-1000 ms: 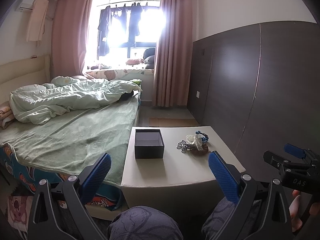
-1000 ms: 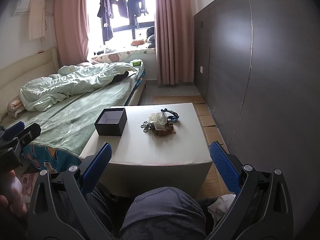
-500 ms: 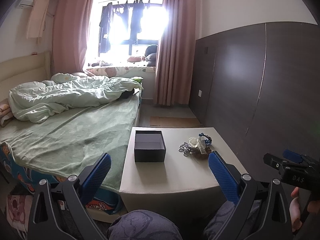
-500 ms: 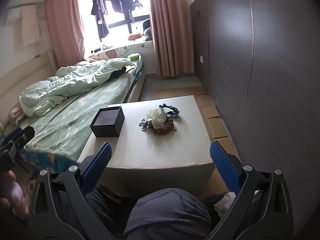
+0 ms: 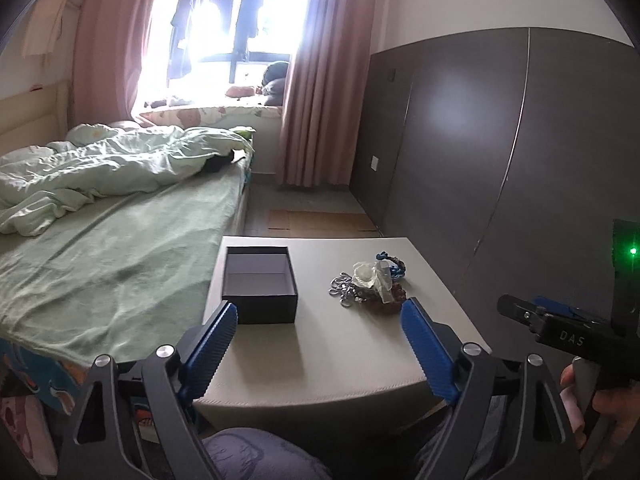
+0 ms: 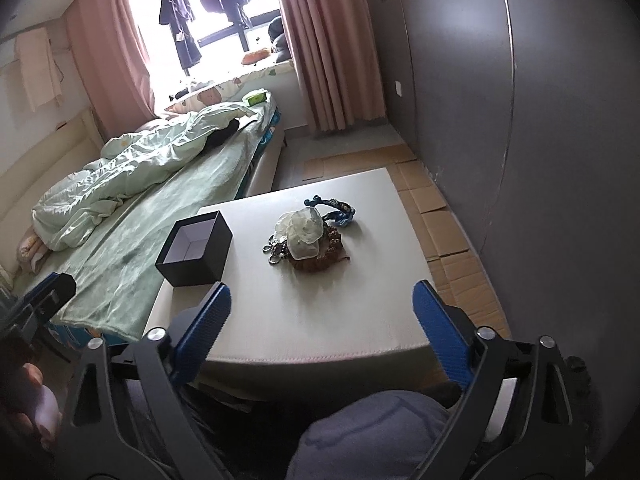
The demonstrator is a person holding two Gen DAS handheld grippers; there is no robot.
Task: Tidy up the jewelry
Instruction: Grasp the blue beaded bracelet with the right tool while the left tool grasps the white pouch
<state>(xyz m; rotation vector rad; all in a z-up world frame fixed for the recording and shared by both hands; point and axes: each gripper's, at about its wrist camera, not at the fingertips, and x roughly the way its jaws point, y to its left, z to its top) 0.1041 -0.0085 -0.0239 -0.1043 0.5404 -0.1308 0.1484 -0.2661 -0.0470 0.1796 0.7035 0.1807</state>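
An open, empty black box (image 5: 260, 280) (image 6: 195, 249) stands on the left part of a white low table (image 5: 320, 344) (image 6: 320, 320). A pile of jewelry (image 5: 370, 282) (image 6: 310, 236) lies to its right: a pale fabric flower, silver rings, brown beads and a blue bracelet. My left gripper (image 5: 320, 316) is open and empty over the table's near edge, short of the box. My right gripper (image 6: 320, 300) is open and empty over the near edge, short of the pile. Each gripper shows at the edge of the other's view.
A bed (image 5: 104, 248) with a green sheet and a rumpled duvet runs along the table's left side. A dark panelled wall (image 5: 500, 140) stands to the right. Cardboard sheets (image 6: 440, 216) lie on the floor by the wall. My knees (image 6: 372, 432) are below the grippers.
Both grippers have moved forward toward the table, so the box and the jewelry pile look larger. The right view has tilted down and to the left. Both stay open.
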